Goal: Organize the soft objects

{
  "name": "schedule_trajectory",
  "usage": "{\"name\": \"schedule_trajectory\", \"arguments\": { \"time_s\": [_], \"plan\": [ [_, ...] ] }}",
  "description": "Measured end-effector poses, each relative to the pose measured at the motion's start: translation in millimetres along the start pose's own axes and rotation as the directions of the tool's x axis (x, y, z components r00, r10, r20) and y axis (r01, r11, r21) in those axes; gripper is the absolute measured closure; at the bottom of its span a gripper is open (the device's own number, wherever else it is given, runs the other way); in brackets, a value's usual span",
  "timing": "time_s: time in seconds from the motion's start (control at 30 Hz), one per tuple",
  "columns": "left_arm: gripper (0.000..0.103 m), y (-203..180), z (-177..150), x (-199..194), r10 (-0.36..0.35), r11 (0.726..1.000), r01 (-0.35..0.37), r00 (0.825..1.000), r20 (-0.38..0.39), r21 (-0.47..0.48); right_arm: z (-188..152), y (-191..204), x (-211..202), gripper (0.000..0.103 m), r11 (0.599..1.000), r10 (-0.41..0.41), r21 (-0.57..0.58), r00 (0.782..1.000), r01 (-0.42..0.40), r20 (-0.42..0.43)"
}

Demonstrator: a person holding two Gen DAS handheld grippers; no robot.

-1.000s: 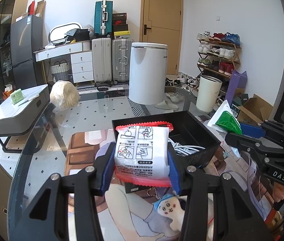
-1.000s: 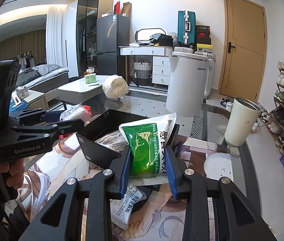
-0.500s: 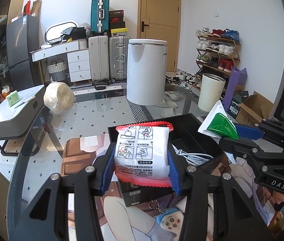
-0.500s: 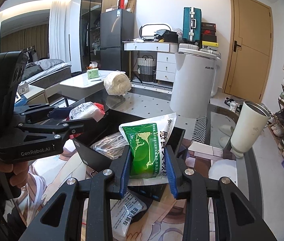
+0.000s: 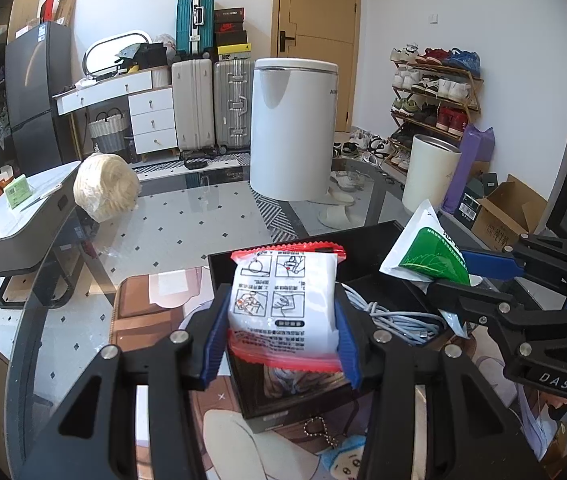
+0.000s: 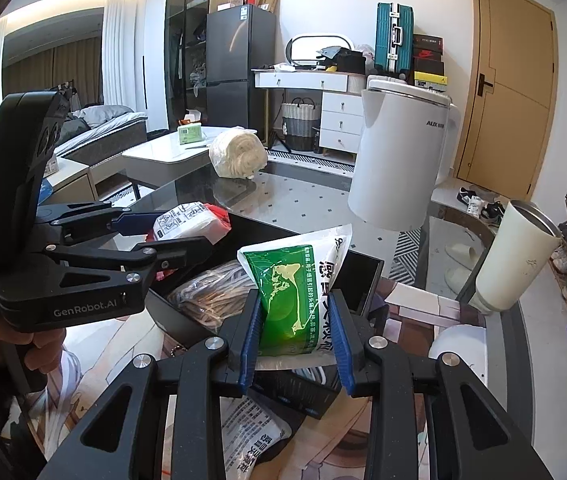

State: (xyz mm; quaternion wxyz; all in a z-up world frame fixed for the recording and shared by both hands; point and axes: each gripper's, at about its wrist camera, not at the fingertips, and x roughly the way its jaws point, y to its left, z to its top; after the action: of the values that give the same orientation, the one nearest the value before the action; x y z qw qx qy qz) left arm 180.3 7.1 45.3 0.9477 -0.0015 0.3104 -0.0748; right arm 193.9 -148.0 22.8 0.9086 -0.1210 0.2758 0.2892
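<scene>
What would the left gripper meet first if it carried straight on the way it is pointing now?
Probably the black bin: the left gripper, shut on the red-edged packet, points down into it, toward the coiled cable. Depth is uncertain.

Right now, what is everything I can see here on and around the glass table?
red-edged packet: one, white, in the left gripper, over the bin.
green packet: one, green and white, in the right gripper.
black bin: one, on the table, holding cables.
cables: pale coil inside the bin.
spare packet: one, white, flat on the mat.
white appliance: one, far edge of the table.
cream tumbler: one, right of the bin.
left gripper: black, blue pads, shut.
right gripper: same, shut.
</scene>
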Motion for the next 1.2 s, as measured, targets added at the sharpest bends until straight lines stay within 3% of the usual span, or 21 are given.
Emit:
{"name": "schedule_trajectory", "arguments": {
  "time_s": [0.97,1.03,1.1,1.2],
  "plan": [
    [0.057,3,5,24,-0.004,1.0,0.004,0.999,-0.045,0.002,10,-1,49,0.071,0.999,-0.01,-0.039,0.991,0.005,-0.133],
    [0.057,2,5,23,-0.005,1.0,0.005,0.999,-0.045,0.004,10,-1,49,0.067,0.999,-0.013,-0.044,0.991,0.007,-0.133],
    [0.057,2,5,23,-0.007,1.0,0.007,0.999,-0.046,0.004,10,0,46,0.053,0.999,-0.018,-0.046,0.992,0.012,-0.123],
    [0.057,2,4,22,-0.008,1.0,0.009,0.999,-0.044,0.007,10,-1,40,0.052,0.999,-0.027,-0.046,0.994,0.022,-0.103]
  ]
}}
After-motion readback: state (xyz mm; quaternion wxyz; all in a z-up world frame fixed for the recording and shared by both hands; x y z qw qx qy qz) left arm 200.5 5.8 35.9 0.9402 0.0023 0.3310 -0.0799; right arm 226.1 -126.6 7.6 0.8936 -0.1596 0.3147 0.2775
